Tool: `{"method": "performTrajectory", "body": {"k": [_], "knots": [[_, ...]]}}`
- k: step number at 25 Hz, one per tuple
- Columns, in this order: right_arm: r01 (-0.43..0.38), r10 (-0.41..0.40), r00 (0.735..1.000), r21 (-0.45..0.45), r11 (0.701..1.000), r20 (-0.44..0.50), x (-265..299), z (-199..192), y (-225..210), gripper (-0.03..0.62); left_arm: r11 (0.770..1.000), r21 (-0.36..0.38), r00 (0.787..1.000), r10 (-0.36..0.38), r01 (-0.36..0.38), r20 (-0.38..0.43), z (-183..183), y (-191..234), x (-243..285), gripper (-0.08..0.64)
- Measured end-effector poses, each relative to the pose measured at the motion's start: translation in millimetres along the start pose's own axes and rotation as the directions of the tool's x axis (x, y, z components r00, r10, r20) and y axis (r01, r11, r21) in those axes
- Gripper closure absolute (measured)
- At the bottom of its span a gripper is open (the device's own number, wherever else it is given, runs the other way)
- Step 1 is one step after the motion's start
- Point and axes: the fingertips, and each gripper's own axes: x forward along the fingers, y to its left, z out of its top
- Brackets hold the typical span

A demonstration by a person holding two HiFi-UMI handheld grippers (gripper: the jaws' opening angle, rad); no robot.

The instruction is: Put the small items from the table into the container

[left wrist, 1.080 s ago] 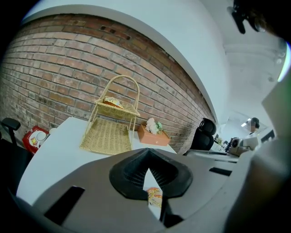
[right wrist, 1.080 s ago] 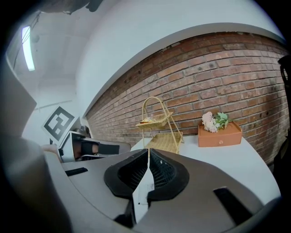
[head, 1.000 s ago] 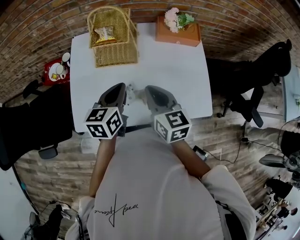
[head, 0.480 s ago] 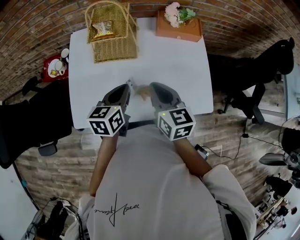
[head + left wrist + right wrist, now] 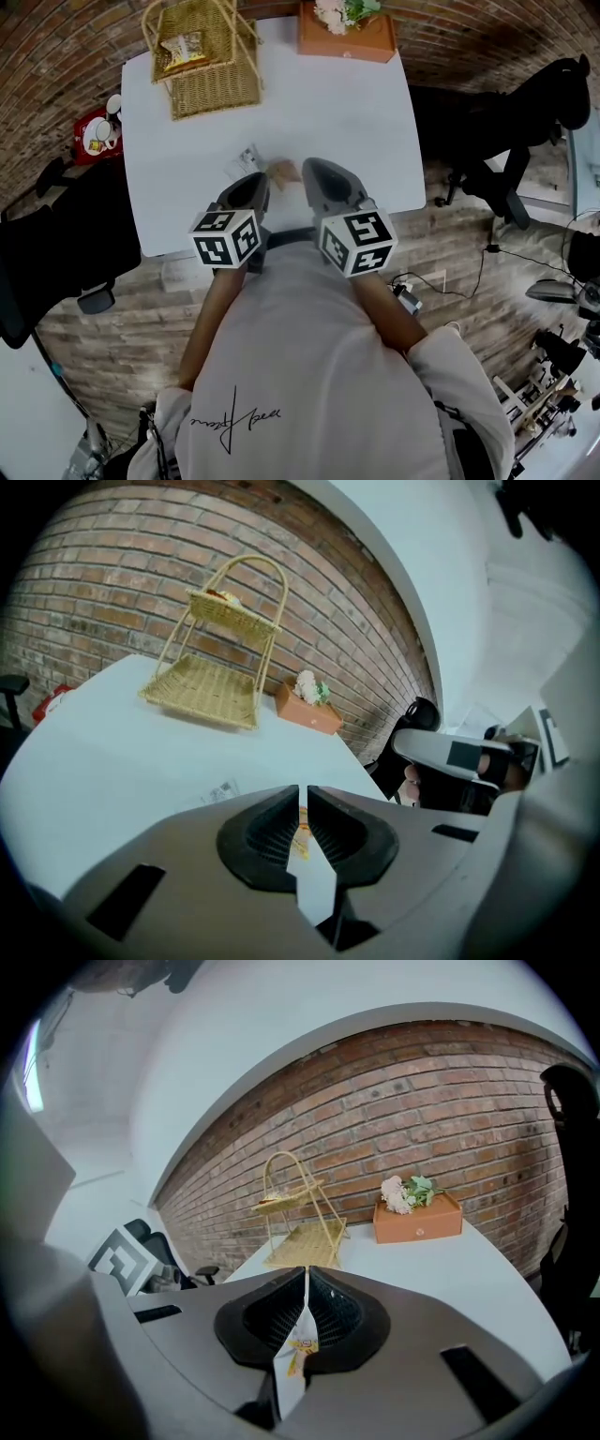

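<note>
A two-tier wicker basket (image 5: 202, 84) (image 5: 211, 682) (image 5: 305, 1232) stands at the far left of the white table (image 5: 337, 122), with a snack packet (image 5: 181, 47) on its upper shelf. A white barcode packet (image 5: 244, 162) (image 5: 222, 790) and a tan packet (image 5: 281, 172) lie just ahead of the grippers. My left gripper (image 5: 255, 180) (image 5: 302, 803) is shut; only a sliver of orange print shows in its slit. My right gripper (image 5: 309, 169) (image 5: 306, 1283) is shut on a white sachet with orange print (image 5: 300, 1349).
An orange box with flowers (image 5: 345, 37) (image 5: 307, 710) (image 5: 418, 1221) sits at the table's far right. A red tray with cups (image 5: 97, 136) lies off the left edge. Black chairs stand at the left (image 5: 56, 244) and right (image 5: 506, 131). A brick wall lies behind.
Both grippers have moved forward over the table's near edge, the left one also dropping. The tan packet now shows between their tips. Both jaws stay shut.
</note>
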Motion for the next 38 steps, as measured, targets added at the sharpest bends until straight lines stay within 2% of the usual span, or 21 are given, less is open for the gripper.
{"method": "performTrajectory", "body": {"k": [2,10,12,17,19,21,25,28,32,38], "knots": [[0.007,-0.007,1.000,0.006,1.000,-0.008,-1,-3,-3,0.571,0.999,-0.038,1.000,-0.010,0.010,-0.015,-7,1,3,0.549],[0.010,-0.009,0.999,0.016,1.000,-0.035,0,-10,-3,0.571,0.996,-0.083,0.999,-0.019,0.015,-0.051,-21,1,10,0.540],[0.011,-0.010,0.999,0.023,1.000,-0.041,0,-12,-3,0.571,0.992,-0.124,0.997,-0.037,0.029,-0.064,-26,0,13,0.470],[0.018,-0.016,0.998,0.034,0.999,-0.055,-1,-18,-4,0.571,0.964,-0.262,0.994,-0.071,0.048,-0.077,-37,2,18,0.437],[0.024,-0.022,0.998,0.036,0.999,-0.058,-1,-19,-5,0.571,0.942,-0.330,0.992,-0.088,0.055,-0.085,-42,3,21,0.433],[0.034,-0.033,0.998,0.021,0.999,-0.059,-1,-20,-6,0.571,0.910,-0.409,0.989,-0.113,0.063,-0.098,-49,3,25,0.422],[0.043,-0.044,0.997,-0.022,0.999,-0.062,-2,-21,-4,0.571,0.815,-0.574,0.978,-0.173,0.078,-0.113,-69,2,28,0.408],[0.041,-0.043,0.997,-0.026,0.999,-0.066,-2,-22,-5,0.571,0.753,-0.650,0.969,-0.223,0.104,-0.103,-75,-3,33,0.403],[0.050,-0.053,0.996,-0.045,0.998,-0.074,0,-23,-5,0.571,0.725,-0.678,0.963,-0.251,0.120,-0.098,-75,-6,38,0.397],[0.053,-0.056,0.995,-0.045,0.998,-0.078,3,-23,-4,0.571,0.655,-0.748,0.966,-0.249,0.112,-0.073,-71,4,46,0.397]]}}
